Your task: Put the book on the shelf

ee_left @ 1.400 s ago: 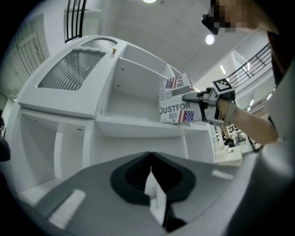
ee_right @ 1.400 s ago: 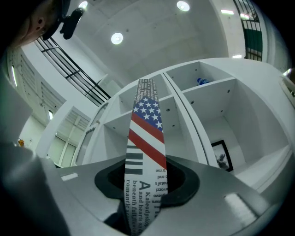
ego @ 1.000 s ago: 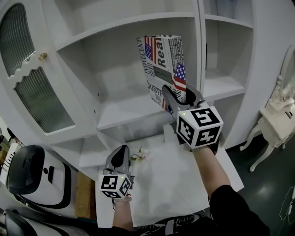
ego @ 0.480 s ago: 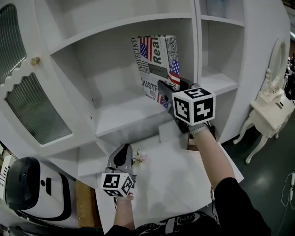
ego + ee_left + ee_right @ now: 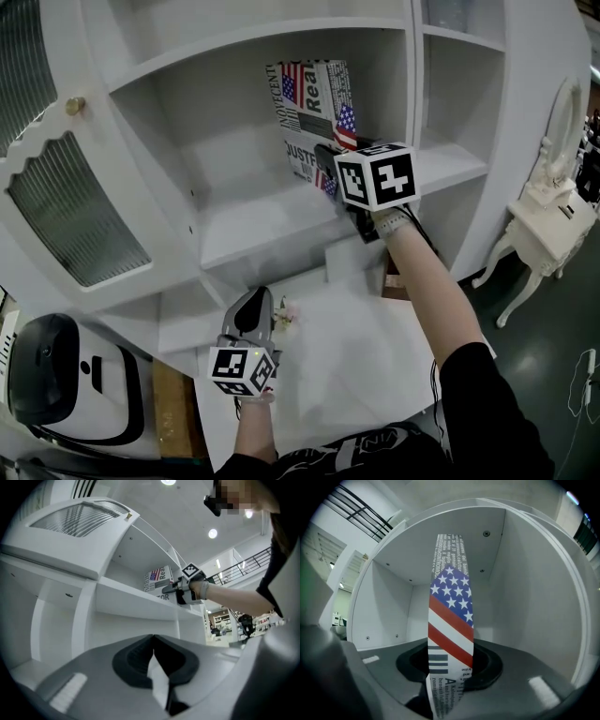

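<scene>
The book (image 5: pixel 314 112), its cover printed with newsprint and US flags, stands upright inside the white shelf (image 5: pixel 253 230), in the middle compartment close to the right divider. My right gripper (image 5: pixel 330 167) is shut on the book's lower edge, reaching into the compartment. In the right gripper view the book's striped spine (image 5: pixel 450 620) rises from between the jaws of the right gripper (image 5: pixel 450 672). Whether the book rests on the board I cannot tell. My left gripper (image 5: pixel 253 307) hangs low over the white table, shut and holding nothing. From the left gripper view the left gripper (image 5: pixel 153 641) looks up at the book (image 5: pixel 158 579).
An open cabinet door with frosted glass (image 5: pixel 66 206) and a brass knob (image 5: pixel 74 106) juts out at the left. Below the shelf is a white table (image 5: pixel 347 366) with a small flower (image 5: pixel 284 314). A white dressing table (image 5: pixel 544 211) stands at the right, a black-and-white machine (image 5: pixel 47 366) at the bottom left.
My right gripper has carried the book deeper into the middle compartment, toward the back wall. The left gripper has stayed low over the table.
</scene>
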Action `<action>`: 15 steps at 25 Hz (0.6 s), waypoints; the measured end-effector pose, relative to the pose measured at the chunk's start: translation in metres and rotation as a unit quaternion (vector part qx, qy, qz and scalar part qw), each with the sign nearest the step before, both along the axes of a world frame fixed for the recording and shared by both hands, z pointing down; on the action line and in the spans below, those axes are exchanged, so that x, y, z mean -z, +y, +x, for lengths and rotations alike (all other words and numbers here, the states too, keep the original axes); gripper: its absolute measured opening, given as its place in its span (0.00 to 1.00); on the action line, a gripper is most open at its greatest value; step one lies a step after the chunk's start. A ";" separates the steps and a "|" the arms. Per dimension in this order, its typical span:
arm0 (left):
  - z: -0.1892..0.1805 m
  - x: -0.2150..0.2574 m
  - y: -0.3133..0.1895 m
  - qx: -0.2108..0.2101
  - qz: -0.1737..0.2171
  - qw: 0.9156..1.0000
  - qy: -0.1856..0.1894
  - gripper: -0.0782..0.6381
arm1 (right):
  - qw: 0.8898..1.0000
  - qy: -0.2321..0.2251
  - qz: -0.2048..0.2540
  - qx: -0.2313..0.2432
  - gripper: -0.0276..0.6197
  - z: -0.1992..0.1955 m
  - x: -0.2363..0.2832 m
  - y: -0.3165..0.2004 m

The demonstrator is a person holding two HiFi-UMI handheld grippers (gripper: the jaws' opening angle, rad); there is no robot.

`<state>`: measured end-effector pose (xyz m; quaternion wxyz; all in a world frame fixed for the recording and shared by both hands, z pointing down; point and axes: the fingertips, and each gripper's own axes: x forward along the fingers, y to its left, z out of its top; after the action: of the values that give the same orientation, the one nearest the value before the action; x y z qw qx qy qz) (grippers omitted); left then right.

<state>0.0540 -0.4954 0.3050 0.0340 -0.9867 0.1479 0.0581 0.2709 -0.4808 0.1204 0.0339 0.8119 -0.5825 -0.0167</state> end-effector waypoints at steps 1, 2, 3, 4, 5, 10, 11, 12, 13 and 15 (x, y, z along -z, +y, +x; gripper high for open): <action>-0.002 0.000 0.000 0.001 -0.001 1.000 0.000 0.11 | 1.000 -0.001 -0.001 0.000 0.29 0.000 0.000 -0.002; -0.003 -0.001 0.000 0.003 -0.001 1.000 0.001 0.11 | 1.000 -0.001 -0.001 -0.001 0.29 0.001 0.000 -0.004; -0.004 -0.002 0.000 0.004 -0.002 1.000 0.001 0.11 | 1.000 -0.001 -0.002 -0.003 0.29 0.002 -0.001 -0.005; -0.006 -0.002 0.000 0.005 -0.002 1.000 0.000 0.11 | 1.000 -0.002 -0.002 -0.005 0.29 0.003 -0.001 -0.006; -0.007 -0.003 -0.001 0.006 -0.003 1.000 0.000 0.11 | 1.000 -0.003 -0.002 -0.008 0.29 0.004 -0.001 -0.007; -0.015 -0.007 -0.005 0.014 -0.007 1.000 -0.002 0.11 | 1.000 0.014 -0.001 -0.024 0.31 0.005 0.002 -0.011; -0.017 -0.007 -0.006 0.015 -0.008 1.000 -0.002 0.11 | 0.999 0.022 0.000 -0.024 0.32 0.004 0.003 -0.011; -0.018 -0.008 -0.008 0.016 -0.010 1.000 -0.002 0.11 | 0.999 0.027 0.000 -0.023 0.36 0.003 0.004 -0.011; -0.019 -0.008 -0.008 0.017 -0.011 1.000 -0.002 0.11 | 0.999 0.029 0.000 -0.019 0.39 0.002 0.004 -0.011; -0.021 -0.008 -0.008 0.019 -0.011 1.000 -0.002 0.11 | 1.000 0.028 0.004 -0.012 0.43 0.000 0.004 -0.009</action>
<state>0.0330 -0.5034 0.3133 0.0240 -0.9842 0.1671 0.0542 0.2709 -0.4897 0.1160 0.0473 0.8185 -0.5711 -0.0411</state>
